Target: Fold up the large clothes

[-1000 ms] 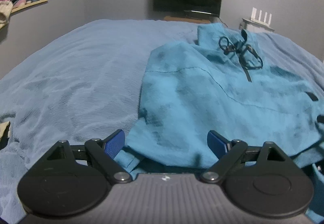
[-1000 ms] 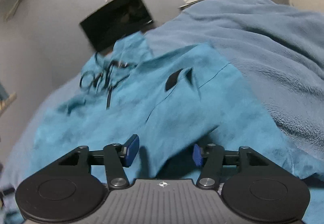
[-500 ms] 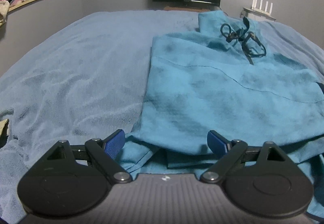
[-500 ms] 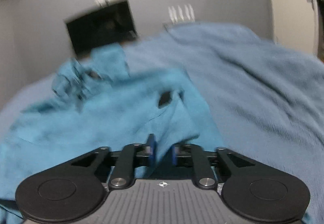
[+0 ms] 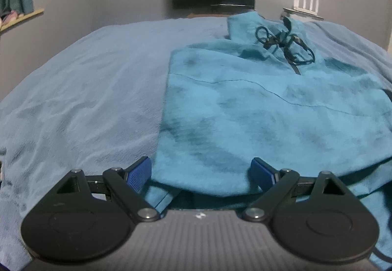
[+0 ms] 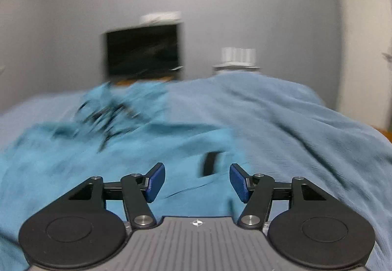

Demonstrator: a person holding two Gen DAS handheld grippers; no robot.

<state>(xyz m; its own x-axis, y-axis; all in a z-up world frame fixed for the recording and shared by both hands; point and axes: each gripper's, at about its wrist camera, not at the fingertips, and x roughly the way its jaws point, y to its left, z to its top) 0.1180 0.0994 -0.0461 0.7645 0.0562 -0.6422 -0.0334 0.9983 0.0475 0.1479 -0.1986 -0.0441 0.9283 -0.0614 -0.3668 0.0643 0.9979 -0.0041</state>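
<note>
The right wrist view is smeared by motion blur, so the dark drawstring (image 6: 107, 119) reads only as streaks and the television (image 6: 143, 50) at 12 o'clock has soft edges. The teal fleece hoodie (image 5: 269, 111) is cut off at 3 o'clock in the left wrist view, and its near hem sinks out of sight behind the gripper body. It lies flat on a light blue plush blanket (image 5: 85, 99), hood toward 12 o'clock, nap mottled with darker patches. The left gripper (image 5: 202, 171) stands spread wide, its ribbed blue pads clear of the hem between them. The right gripper (image 6: 197, 181) is opening over the hoodie, pads off the cloth, a dark pocket slit (image 6: 210, 163) just beyond.
</note>
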